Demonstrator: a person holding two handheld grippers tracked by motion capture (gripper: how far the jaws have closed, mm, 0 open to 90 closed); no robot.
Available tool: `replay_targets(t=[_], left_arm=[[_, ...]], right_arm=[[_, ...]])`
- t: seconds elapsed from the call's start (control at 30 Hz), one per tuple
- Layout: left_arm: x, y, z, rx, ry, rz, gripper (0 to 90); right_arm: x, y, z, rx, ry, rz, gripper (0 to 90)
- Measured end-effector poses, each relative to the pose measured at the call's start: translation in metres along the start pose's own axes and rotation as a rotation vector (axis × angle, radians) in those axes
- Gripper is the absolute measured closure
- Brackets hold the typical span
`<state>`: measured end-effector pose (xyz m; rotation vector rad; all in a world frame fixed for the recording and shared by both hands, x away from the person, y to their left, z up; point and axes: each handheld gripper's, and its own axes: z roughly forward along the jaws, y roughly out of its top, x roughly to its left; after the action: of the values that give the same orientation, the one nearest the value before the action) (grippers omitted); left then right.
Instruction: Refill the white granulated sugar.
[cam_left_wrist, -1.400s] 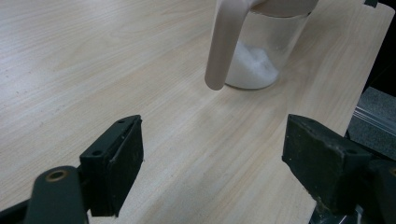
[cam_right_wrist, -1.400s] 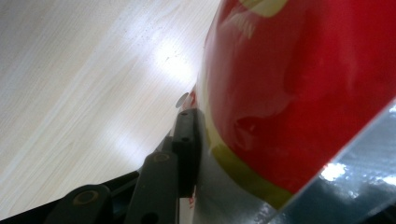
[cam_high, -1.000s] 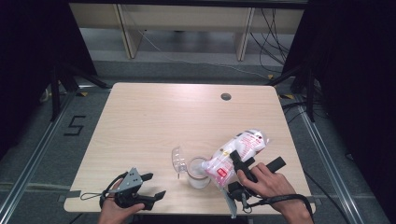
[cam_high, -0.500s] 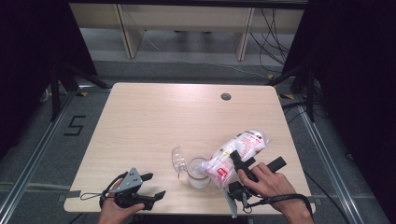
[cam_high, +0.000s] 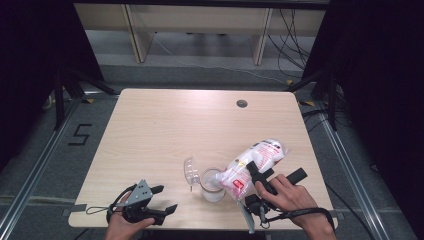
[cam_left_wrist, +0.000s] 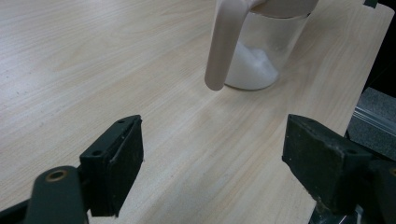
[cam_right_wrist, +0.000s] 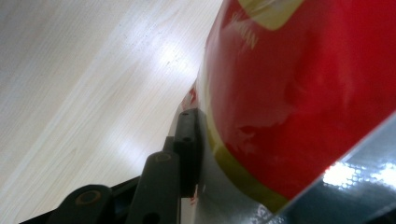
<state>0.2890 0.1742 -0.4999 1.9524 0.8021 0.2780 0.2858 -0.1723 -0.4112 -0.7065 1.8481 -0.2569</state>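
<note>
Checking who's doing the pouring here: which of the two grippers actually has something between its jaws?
The right gripper: its jaws clamp the white-and-red bag, tilted over the clear jar. The left gripper sits open near the table's front edge, holding nothing.

I note the table (cam_high: 165, 130): pale wood-grain laminate, smooth, faint sheen. Bag (cam_high: 252, 162): glossy crinkled plastic film. Jar (cam_left_wrist: 261, 51): clear glass-like wall, matt cream plastic handle. Gripper pads: matt black.

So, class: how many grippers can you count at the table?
2. The left gripper rests open at the table's near left edge; the right gripper clamps the bag tilted over the clear jar, near right.
</note>
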Motion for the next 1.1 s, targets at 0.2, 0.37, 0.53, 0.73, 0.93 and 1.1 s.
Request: replay_targets(t=[0.2, 0.37, 0.53, 0.73, 0.93, 1.1], left_arm=[[0.0000, 0.0000, -0.0001, 0.000, 0.000, 0.001, 20.0], [0.0002, 0.0001, -0.0001, 0.001, 0.000, 0.006, 20.1], [0.0000, 0.0000, -0.0001, 0.000, 0.001, 0.001, 20.0], [0.0003, -0.0001, 0.0002, 0.001, -0.001, 0.005, 20.1], [0.0015, -0.0002, 0.0008, 0.001, 0.001, 0.009, 20.1], [0.0011, -0.0002, 0.0013, 0.001, 0.000, 0.003, 20.1]], right_arm=[[-0.0015, -0.0016, 0.0000, -0.006, -0.006, -0.009, 71.6], [-0.0021, -0.0018, -0.0006, -0.009, -0.006, -0.002, 71.7], [-0.0024, -0.0022, -0.0007, -0.007, -0.004, -0.005, 71.8], [-0.0003, -0.0016, -0.0009, 0.001, -0.009, 0.002, 71.9], [-0.0003, 0.0019, -0.0004, 0.001, 0.003, -0.023, 72.0], [-0.0036, 0.0028, 0.0014, 0.011, -0.029, -0.060, 72.1]])
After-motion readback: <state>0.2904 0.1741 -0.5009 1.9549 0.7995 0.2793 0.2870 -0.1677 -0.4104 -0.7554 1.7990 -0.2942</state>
